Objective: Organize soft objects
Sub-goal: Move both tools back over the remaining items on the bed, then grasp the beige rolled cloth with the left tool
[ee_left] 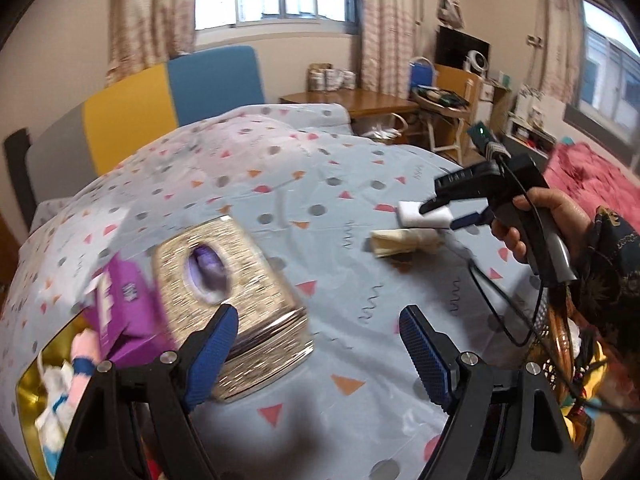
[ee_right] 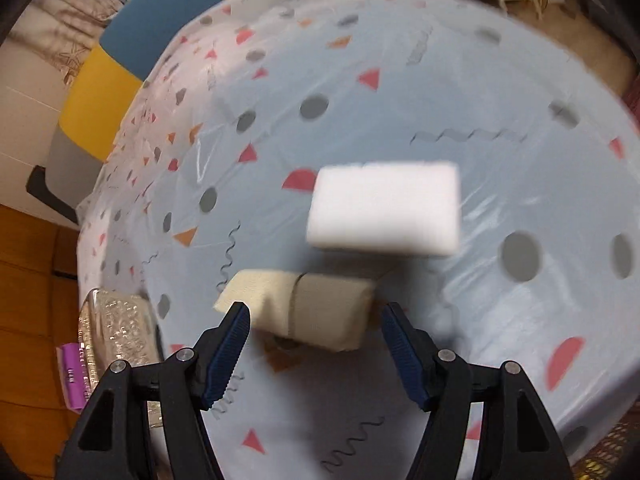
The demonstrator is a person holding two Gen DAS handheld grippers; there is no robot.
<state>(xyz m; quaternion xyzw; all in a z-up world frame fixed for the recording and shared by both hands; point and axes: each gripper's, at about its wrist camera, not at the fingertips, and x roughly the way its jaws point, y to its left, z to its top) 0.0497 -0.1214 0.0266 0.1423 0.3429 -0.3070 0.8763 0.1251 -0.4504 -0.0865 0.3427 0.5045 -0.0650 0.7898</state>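
Left wrist view: my left claw (ee_left: pixel 320 344) hangs spread and empty at the bottom of the frame above the pale blue patterned bedsheet (ee_left: pixel 352 280). Just past its left finger lies the silver glittery tissue box (ee_left: pixel 232 300), with a purple carton (ee_left: pixel 128 300) beside it and a gold-lined bin of soft toys (ee_left: pixel 60 380) at lower left. At right, my right claw (ee_left: pixel 440 216) reaches down over the white rectangular foam sponge (ee_left: pixel 410 214).

Right wrist view: my right claw (ee_right: pixel 316 344) is spread, holding nothing. The rolled cream cloth bundle (ee_right: pixel 312 308) sits between its 2 fingers at centre; the sponge (ee_right: pixel 384 208) lies just beyond. To grab well, I judge I should centre on 1 item, drop until both pads flank it, then close gently. The neighbouring soft item crowds the approach.
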